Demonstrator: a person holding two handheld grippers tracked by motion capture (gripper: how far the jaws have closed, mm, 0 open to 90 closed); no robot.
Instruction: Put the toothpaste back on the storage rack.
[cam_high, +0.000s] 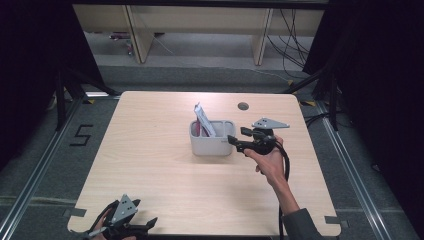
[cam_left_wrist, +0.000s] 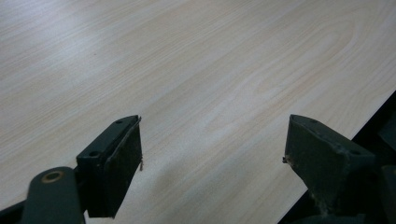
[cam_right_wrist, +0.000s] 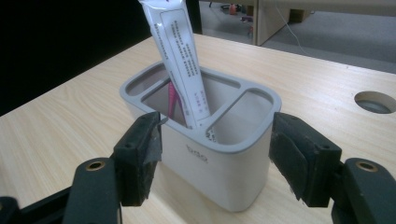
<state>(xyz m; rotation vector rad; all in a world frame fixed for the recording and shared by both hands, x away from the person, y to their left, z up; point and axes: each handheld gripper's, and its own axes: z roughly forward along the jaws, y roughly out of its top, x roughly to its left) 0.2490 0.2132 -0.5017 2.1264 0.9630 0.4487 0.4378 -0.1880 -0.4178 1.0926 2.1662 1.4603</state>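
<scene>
on a pale wooden table (cam_high: 150, 165) in a dark-curtained room, the right gripper (cam_right_wrist: 215, 154) has its jaws apart on either side of a grey holder (cam_right_wrist: 219, 163) with a white tube (cam_right_wrist: 180, 51) leaning inside, while the left gripper (cam_left_wrist: 212, 158) rests near the front edge, jaws apart over bare wood.

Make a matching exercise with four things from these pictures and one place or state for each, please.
Things:
1. white tube
2. grey holder
3. left hand-held gripper
4. round hole

Places or states:
A. open above bare wood at the table's near edge
B. in the tabletop, far right
C. leaning inside a compartment
D. standing mid-table, right hand-held gripper open around it

Pairs: 1-C, 2-D, 3-A, 4-B
</scene>
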